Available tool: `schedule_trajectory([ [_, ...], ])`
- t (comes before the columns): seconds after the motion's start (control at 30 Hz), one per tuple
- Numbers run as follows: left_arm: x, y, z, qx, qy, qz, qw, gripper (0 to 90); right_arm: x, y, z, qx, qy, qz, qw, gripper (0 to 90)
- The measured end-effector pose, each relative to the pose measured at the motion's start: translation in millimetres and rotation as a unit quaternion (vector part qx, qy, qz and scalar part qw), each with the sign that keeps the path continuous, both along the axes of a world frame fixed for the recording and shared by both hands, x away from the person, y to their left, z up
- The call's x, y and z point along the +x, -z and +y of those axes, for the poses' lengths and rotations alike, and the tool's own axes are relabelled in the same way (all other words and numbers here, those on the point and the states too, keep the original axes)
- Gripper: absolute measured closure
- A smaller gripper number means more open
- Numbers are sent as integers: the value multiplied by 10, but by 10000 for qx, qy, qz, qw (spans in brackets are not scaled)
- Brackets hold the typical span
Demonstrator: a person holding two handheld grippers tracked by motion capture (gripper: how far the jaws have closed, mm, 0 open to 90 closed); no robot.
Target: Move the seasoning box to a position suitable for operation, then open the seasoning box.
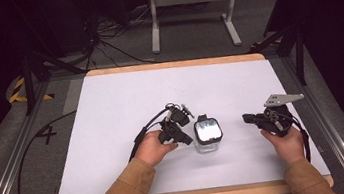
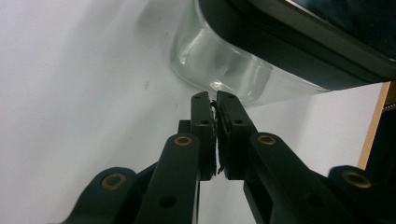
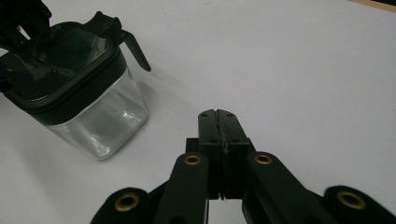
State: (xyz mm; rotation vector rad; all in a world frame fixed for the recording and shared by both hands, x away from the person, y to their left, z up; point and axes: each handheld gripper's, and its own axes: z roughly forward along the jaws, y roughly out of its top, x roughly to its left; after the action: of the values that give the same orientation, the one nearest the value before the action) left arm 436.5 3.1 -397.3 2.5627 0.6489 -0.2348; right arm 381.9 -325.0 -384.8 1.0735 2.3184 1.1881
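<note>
High view is showing both forearms reaching in, each hand holding a gripper low over the white table sheet (image 1: 125, 103). Left gripper (image 1: 189, 139), jaws pressed together, is sitting just beside the clear square glass jar with black lid (image 1: 208, 133); right gripper (image 1: 246, 118), jaws together, is lying apart from the jar, with bare sheet beyond.

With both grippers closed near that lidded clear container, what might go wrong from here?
1. The left gripper sits shut right beside the clear container; pushing forward could slide or tip it.
2. The black lid has a projecting latch; the shut right gripper might snag it.
</note>
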Motion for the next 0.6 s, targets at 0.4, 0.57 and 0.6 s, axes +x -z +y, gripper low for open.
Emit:
schedule_trajectory([
  [0.4, 14, -227, 216, -428, -323, -256, 9982, 839, -35, 21, 194, -99, -347, 116, 9993, 895],
  [0.57, -25, -427, 284, -835, -381, -566, 9942, 830, -64, 38, 309, -212, -522, 123, 9983, 895],
  [0.6, -25, -427, 284, -835, -381, -566, 9942, 829, -64, 38, 309, -212, -522, 123, 9983, 895],
])
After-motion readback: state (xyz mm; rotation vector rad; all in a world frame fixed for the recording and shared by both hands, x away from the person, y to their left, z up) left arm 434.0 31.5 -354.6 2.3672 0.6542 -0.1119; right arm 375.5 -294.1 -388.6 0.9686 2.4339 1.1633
